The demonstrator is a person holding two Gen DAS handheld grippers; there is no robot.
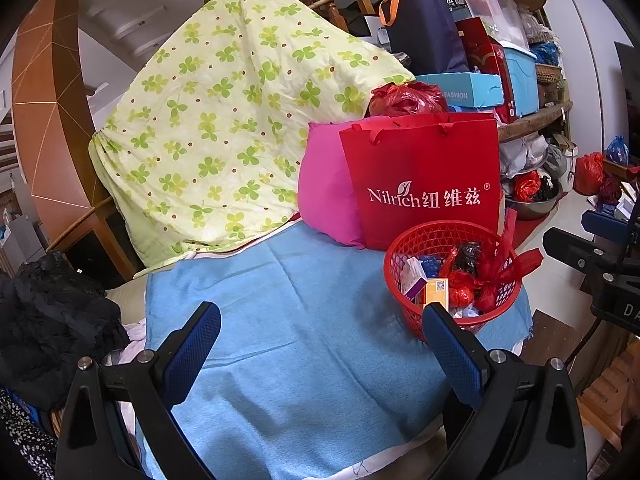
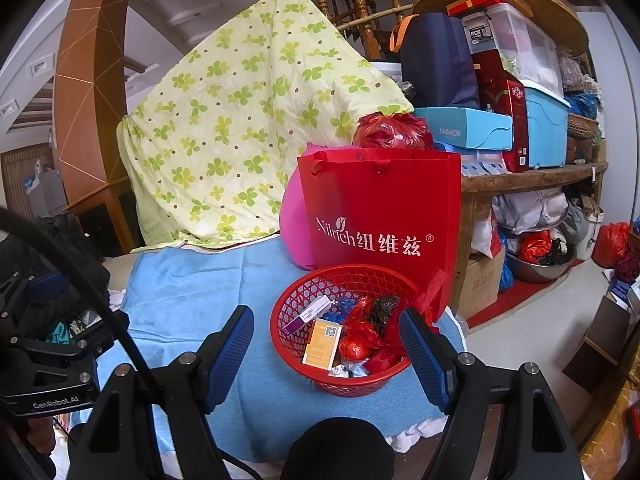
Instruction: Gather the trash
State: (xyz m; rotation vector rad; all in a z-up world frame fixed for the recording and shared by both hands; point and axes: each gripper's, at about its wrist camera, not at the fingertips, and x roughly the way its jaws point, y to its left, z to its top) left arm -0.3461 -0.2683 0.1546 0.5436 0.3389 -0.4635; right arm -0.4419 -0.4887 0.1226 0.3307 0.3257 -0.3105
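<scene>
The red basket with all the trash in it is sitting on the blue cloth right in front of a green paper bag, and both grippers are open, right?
Almost. The paper bag behind the red basket is red, not green, as the right wrist view shows. The rest holds: the basket sits on the blue cloth, and both the left gripper and right gripper are open.

A red mesh basket (image 2: 343, 330) filled with wrappers and small boxes is seen on a blue cloth (image 2: 192, 320), framed by the spread fingers of the right gripper (image 2: 326, 354); a red paper bag (image 2: 380, 216) is stood just behind
</scene>
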